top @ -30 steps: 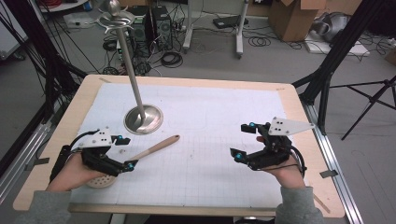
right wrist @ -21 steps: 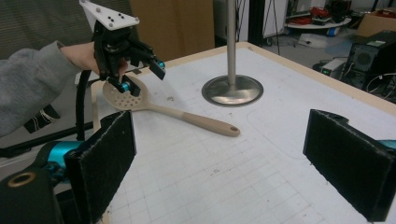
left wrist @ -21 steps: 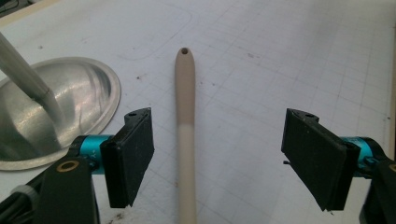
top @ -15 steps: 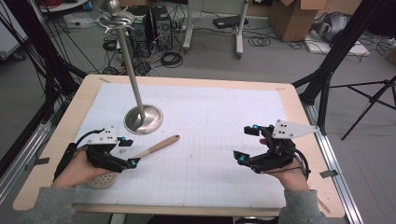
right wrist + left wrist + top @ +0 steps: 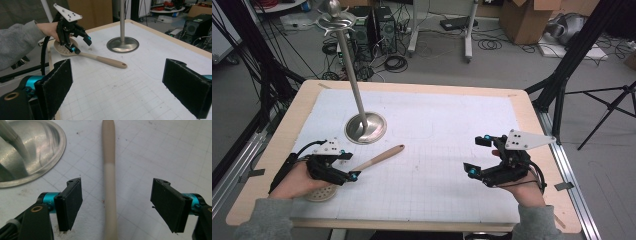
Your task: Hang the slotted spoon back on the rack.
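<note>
Left gripper [image 5: 346,166]: low over the near left part of the table, jaws standing wide on either side of the spoon's handle; they have just been closing a little, with the handle between them, and neither pad touches it.
Left gripper view: the handle runs straight up the middle between the two black pads [image 5: 72,202], with clear gaps on both sides.
Spoon [image 5: 377,157]: a tan slotted spoon lying flat on the white gridded mat [image 5: 437,130], handle pointing away and to the right, its round perforated bowl [image 5: 319,194] near the table's front edge, partly under the left hand.
Right gripper [image 5: 479,156]: held above the right part of the mat, jaws spread wide with nothing between them (well apart from the spoon).
Metal stand [image 5: 365,127]: a round shiny base with a tall thin pole, just beyond the spoon's handle end, not touching it.
Table [image 5: 532,115]: wooden rim around the mat.
</note>
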A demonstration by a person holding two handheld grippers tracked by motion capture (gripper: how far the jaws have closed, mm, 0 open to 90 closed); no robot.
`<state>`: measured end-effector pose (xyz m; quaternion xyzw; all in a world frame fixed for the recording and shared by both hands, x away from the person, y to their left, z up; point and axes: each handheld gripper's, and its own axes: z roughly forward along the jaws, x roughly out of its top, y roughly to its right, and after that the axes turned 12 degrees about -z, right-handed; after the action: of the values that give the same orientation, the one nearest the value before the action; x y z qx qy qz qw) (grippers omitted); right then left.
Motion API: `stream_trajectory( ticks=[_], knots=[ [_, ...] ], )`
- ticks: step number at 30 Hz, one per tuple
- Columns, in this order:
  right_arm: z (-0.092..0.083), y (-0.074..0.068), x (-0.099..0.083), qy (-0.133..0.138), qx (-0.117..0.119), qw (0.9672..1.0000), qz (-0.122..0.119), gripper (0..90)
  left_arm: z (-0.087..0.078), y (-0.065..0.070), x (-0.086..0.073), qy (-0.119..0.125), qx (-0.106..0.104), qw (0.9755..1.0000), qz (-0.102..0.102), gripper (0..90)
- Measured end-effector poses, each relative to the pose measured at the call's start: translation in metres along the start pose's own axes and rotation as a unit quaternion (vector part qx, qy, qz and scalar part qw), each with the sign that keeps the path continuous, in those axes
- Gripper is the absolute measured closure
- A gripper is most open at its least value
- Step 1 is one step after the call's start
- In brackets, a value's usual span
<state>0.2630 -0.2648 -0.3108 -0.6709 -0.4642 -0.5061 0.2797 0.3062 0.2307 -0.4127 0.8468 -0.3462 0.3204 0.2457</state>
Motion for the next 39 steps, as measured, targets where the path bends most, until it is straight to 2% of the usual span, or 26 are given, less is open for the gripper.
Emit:
stream_trajectory(
  ticks=[3, 5, 8, 13, 16, 19, 24, 26, 34, 36, 39],
  knots=[
    [0.000, 0.000, 0.000, 0.000, -0.001, 1.0000, -0.001, 8.2, 0.002, -0.001, 0.000, -0.012, 0.009, 0.9999, -0.004, 31.0],
    [0.001, 0.000, 0.000, -0.002, 0.000, 1.0000, -0.001, 8.2, 0.003, -0.001, 0.000, -0.013, 0.007, 0.9999, -0.004, 34.8],
    [0.002, 0.000, -0.001, -0.005, 0.001, 1.0000, -0.002, 8.2, 0.004, -0.003, -0.001, -0.018, 0.010, 0.9998, -0.005, 35.8],
    [0.003, -0.001, -0.001, -0.007, 0.004, 1.0000, -0.003, 8.2, 0.005, -0.003, 0.000, -0.032, 0.005, 0.9994, -0.005, 37.6],
    [0.002, -0.001, -0.001, -0.007, 0.003, 1.0000, 0.000, 8.2, 0.007, -0.003, 0.001, -0.048, 0.010, 0.9988, -0.001, 40.0],
    [0.002, -0.001, -0.001, -0.006, 0.002, 1.0000, -0.001, 8.2, 0.009, -0.002, 0.002, -0.056, 0.013, 0.9984, 0.001, 47.5],
    [0.002, -0.001, -0.001, -0.005, 0.003, 1.0000, 0.000, 8.2, 0.013, -0.002, 0.003, -0.070, 0.022, 0.9973, 0.006, 51.4],
    [0.002, -0.001, -0.002, -0.006, 0.003, 1.0000, 0.000, 8.2, 0.014, -0.002, 0.004, -0.081, 0.027, 0.9963, 0.009, 55.3],
    [0.001, 0.000, -0.003, -0.008, 0.002, 1.0000, 0.002, 8.2, 0.018, -0.002, 0.009, -0.106, 0.027, 0.9940, -0.001, 60.3],
    [0.001, 0.000, -0.003, -0.008, 0.002, 1.0000, 0.002, 8.2, 0.018, -0.002, 0.008, -0.108, 0.031, 0.9937, 0.002, 60.4],
    [0.000, 0.000, -0.002, -0.006, 0.001, 1.0000, 0.001, 8.2, 0.017, -0.002, 0.007, -0.110, 0.034, 0.9934, -0.006, 60.7]
  ],
)
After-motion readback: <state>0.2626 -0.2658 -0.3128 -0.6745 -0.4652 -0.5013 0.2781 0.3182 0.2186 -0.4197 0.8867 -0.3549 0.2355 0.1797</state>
